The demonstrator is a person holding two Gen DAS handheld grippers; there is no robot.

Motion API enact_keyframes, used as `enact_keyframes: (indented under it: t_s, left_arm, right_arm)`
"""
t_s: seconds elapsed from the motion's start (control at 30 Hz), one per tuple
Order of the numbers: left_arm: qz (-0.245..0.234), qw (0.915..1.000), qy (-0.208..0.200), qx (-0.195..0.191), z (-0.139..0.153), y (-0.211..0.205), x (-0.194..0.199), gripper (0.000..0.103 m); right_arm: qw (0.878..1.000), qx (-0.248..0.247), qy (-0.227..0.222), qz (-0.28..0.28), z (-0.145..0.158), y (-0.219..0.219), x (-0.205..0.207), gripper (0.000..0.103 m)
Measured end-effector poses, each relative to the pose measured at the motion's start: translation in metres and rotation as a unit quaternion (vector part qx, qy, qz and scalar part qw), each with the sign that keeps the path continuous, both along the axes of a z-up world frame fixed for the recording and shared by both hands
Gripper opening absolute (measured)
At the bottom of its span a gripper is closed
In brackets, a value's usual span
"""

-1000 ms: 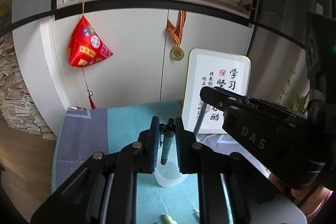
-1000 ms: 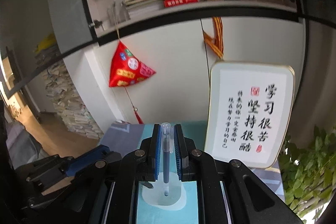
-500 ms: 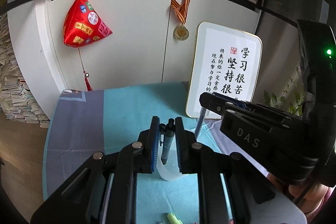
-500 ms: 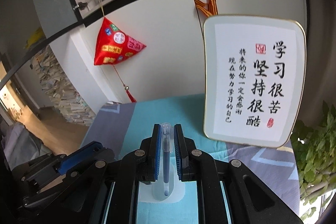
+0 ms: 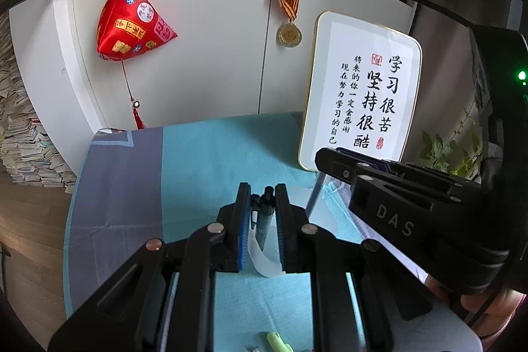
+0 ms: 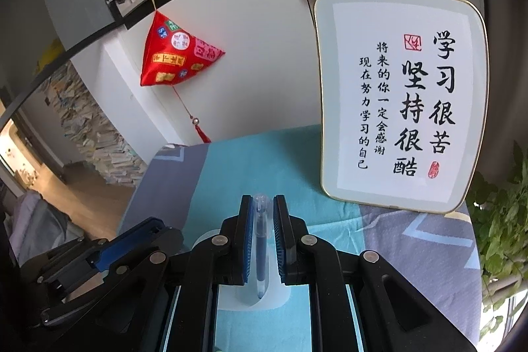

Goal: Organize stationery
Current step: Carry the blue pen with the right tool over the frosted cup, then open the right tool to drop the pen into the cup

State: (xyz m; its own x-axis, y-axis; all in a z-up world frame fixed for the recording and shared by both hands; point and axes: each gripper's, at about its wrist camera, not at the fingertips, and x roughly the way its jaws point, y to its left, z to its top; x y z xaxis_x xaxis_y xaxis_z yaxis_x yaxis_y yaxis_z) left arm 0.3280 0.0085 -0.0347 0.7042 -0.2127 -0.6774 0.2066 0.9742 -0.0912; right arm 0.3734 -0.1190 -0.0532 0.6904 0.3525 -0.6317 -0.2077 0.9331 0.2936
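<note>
My left gripper (image 5: 263, 191) is shut on a dark pen (image 5: 264, 216) that stands upright between its blue pads. The pen's lower end hangs at the rim of a white translucent cup (image 5: 265, 263) on the teal cloth. My right gripper (image 6: 262, 201) is shut on a clear-capped blue pen (image 6: 260, 240), tip down over the same white cup (image 6: 264, 299). In the left wrist view the right gripper (image 5: 325, 155) comes in from the right, with its pen (image 5: 315, 192) slanting down. The left gripper's fingers (image 6: 132, 240) show at the lower left of the right wrist view.
A framed calligraphy board (image 6: 402, 94) leans at the back right of the table (image 5: 211, 154), with a leafy plant (image 6: 501, 220) beside it. A green highlighter (image 5: 277, 340) lies near the front edge. White cupboard doors, a red hanging ornament (image 5: 132, 25) and a medal (image 5: 288, 35) stand behind.
Both grippers have sunk toward the table and tipped downward, each still holding its pen. The white cup now sits closer under the pen tips.
</note>
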Motion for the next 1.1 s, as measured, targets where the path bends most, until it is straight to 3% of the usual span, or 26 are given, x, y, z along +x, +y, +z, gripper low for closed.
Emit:
enact_keyframes:
  t_s: [0.33, 0.4, 0.47, 0.5, 0.6, 0.63, 0.87, 1.1]
  left_arm:
    - [0.002, 1.0, 0.006, 0.003, -0.002, 0.0, 0.0, 0.014]
    - [0.005, 1.0, 0.003, 0.002, 0.001, 0.001, -0.002, 0.02]
    - [0.014, 0.9999, -0.006, 0.007, 0.007, 0.003, -0.006, 0.037]
    - [0.017, 0.9998, -0.01, 0.008, 0.009, 0.004, -0.008, 0.041]
    - [0.021, 0.9995, -0.022, -0.001, 0.02, 0.009, -0.017, 0.051]
    - [0.022, 0.9994, -0.026, -0.003, 0.024, 0.01, -0.021, 0.052]
    - [0.025, 0.9988, -0.041, -0.007, 0.038, 0.017, -0.059, 0.052]
    - [0.032, 0.9988, -0.032, -0.016, 0.03, 0.027, -0.103, 0.051]
  right_arm:
    - [1.0, -0.003, 0.019, -0.001, -0.008, -0.001, 0.0, 0.013]
    - [1.0, -0.001, 0.021, -0.002, -0.007, -0.003, -0.002, 0.013]
    - [1.0, -0.004, 0.019, -0.006, -0.003, -0.005, -0.005, 0.014]
    - [1.0, -0.005, 0.017, -0.01, 0.0, -0.007, -0.008, 0.015]
    - [1.0, 0.0, 0.009, -0.017, 0.01, -0.013, -0.018, 0.03]
    - [1.0, 0.0, 0.006, -0.02, 0.013, -0.014, -0.021, 0.036]
    - [1.0, -0.027, -0.014, -0.007, 0.031, -0.016, -0.069, 0.036]
    - [0.999, -0.053, 0.005, 0.009, 0.016, -0.017, -0.117, 0.036]
